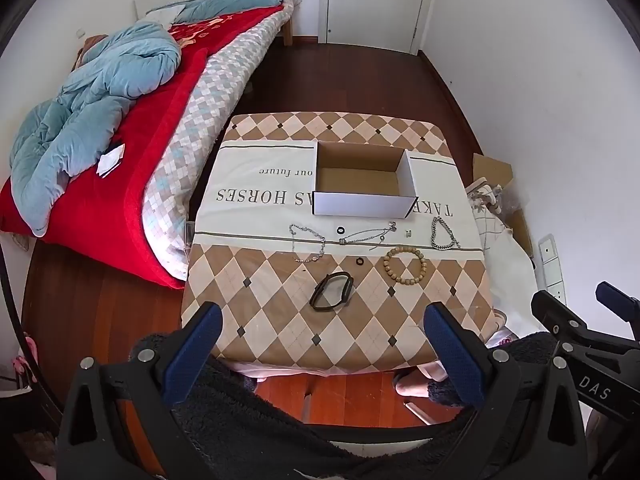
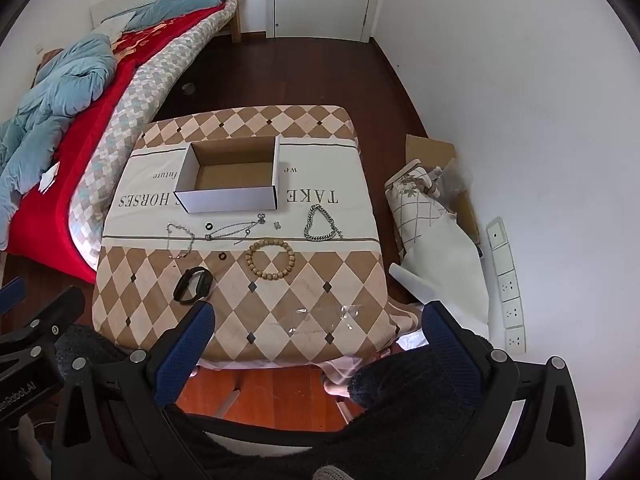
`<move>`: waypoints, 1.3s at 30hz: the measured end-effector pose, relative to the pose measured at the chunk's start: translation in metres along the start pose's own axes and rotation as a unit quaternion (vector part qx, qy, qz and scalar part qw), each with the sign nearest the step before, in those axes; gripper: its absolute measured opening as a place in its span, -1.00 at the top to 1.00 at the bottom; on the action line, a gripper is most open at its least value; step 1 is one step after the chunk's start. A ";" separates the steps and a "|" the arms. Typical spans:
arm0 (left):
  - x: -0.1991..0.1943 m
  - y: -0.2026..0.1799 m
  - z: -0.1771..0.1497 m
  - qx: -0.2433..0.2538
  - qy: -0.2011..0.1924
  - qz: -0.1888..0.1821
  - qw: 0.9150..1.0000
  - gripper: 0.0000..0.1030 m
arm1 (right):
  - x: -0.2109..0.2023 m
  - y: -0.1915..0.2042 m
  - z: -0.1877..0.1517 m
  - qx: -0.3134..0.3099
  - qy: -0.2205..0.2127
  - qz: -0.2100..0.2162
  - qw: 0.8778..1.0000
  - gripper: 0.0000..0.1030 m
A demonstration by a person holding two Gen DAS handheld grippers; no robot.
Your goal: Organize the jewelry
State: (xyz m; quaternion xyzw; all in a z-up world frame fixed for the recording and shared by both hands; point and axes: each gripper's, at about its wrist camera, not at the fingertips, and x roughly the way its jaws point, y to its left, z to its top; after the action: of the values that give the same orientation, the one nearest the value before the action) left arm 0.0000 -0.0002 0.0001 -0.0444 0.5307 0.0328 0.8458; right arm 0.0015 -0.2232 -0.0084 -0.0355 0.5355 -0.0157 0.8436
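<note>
Left hand-held gripper [image 1: 322,330]: fingers spread wide, nothing between them, hanging over the near edge of the bench [image 1: 280,332]
Right hand-held gripper [image 2: 316,326]: also spread and empty, just beside the left one, above the near right corner
Box [image 1: 362,182]: open, empty cardboard box at the back middle of the bench, beyond all the jewelry
Jewelry: a loose row in front of the box, every piece still outside it
Black band [image 1: 332,291]: nearest piece, lying flat between the left fingers' line of sight and the box
Bead bracelet [image 1: 405,265]: right of the band, near a small black ring [image 1: 359,261]
Thin chains [image 1: 307,242]: fine and splayed; the middle necklace [image 1: 366,235] lies close to a second ring [image 1: 341,230]
Heavy chain [image 1: 443,234]: far right, bunched
Risk, snagging: closing on a thin chain may drag its neighbour, since they lie close together
Risk, slipping: flat rings on soft cloth may skid or pinch fabric under wide pads
Risk, edge: a dangling chain could catch the box's near wall and spill outside
</note>
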 end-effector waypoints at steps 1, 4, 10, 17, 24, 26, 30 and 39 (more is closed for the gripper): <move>0.000 0.000 0.000 0.000 -0.002 -0.001 1.000 -0.99 | 0.000 0.000 0.000 -0.002 0.001 -0.003 1.000 -1.00; 0.000 0.000 0.000 0.000 -0.002 -0.001 1.000 -0.99 | 0.000 0.000 0.000 -0.002 0.001 -0.002 1.000 -1.00; -0.001 -0.002 -0.001 0.000 -0.003 -0.001 1.000 -0.99 | -0.001 0.000 0.000 -0.001 -0.001 -0.002 1.000 -1.00; 0.000 0.000 0.000 0.000 -0.002 -0.003 1.000 -0.99 | -0.001 0.000 0.001 -0.001 -0.002 -0.001 1.000 -1.00; -0.003 -0.004 0.003 0.000 -0.004 -0.001 1.000 -0.99 | 0.005 0.002 0.002 0.000 -0.002 0.000 1.000 -1.00; -0.003 -0.003 0.003 0.000 -0.004 -0.002 1.000 -0.99 | -0.002 -0.001 0.002 0.000 -0.001 0.000 1.000 -1.00; -0.003 -0.003 0.003 0.000 -0.005 -0.002 1.000 -0.99 | -0.003 -0.001 0.002 0.000 -0.001 0.001 1.000 -1.00; -0.004 -0.001 0.006 0.000 -0.006 -0.002 1.000 -0.99 | -0.003 0.000 0.001 0.000 -0.003 0.001 1.000 -1.00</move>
State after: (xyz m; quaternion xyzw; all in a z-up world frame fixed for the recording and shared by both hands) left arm 0.0035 -0.0003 0.0060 -0.0452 0.5256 0.0309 0.8489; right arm 0.0011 -0.2235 -0.0055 -0.0345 0.5329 -0.0146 0.8453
